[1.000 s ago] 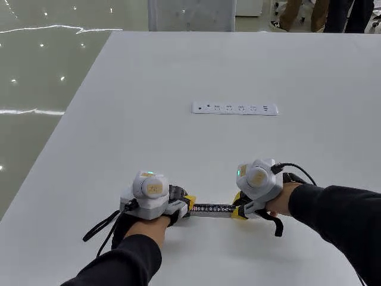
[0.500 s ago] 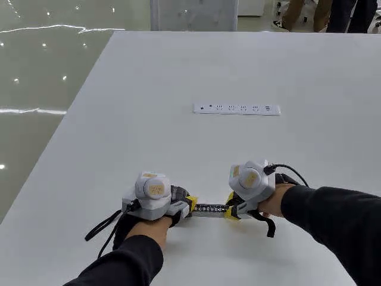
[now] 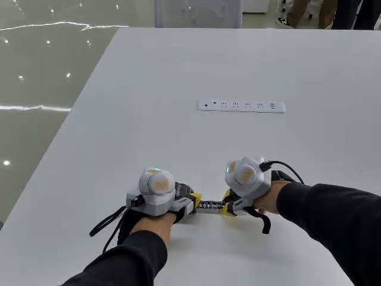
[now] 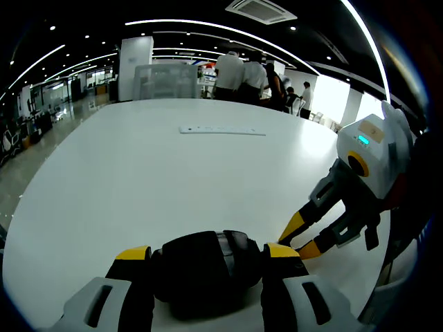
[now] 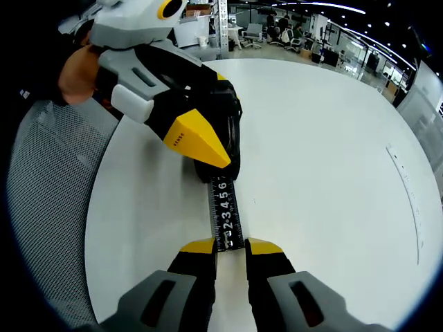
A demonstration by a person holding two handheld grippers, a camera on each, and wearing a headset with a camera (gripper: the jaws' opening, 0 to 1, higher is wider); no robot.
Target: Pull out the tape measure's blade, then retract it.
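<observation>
Head view: both grippers sat low on the near edge of the white table [image 3: 178, 71], facing each other, one short run of blade bridging them.

Counts: 2 grippers, 1 tape measure, 1 power strip [image 3: 241, 106].

- Left gripper [image 3: 191, 202]: jaws closed onto the black tape measure [image 4: 211, 270], one yellow-tipped jaw on each side of it. The tape measure rested on the tabletop, near the edge closest to the person.
- Right gripper [image 3: 226, 208]: jaws pinched together on the free end of the blade [image 5: 225, 214]. The blade was dark with white digits, out only a short way, lying flat along the table from the tape measure's mouth straight into the right jaws.
- The power strip lay flat mid-table, well apart from both grippers, nothing plugged in. Its socket count was too small to read reliably.

Hidden or unclear:
- In the head view the left gripper's body covered most of the tape measure, so just a dark sliver showed.
- The blade's end hook was buried between the right jaws; couldn't tell its shape.
- In the right gripper view the left gripper's far jaw was hidden behind the tape measure.
- A grey mesh surface [image 5: 48, 207] was cut off at the view's left; couldn't tell what it belonged to.
- People [image 4: 242, 72] stood beyond the far end of the table, overlapping, count unclear.
</observation>
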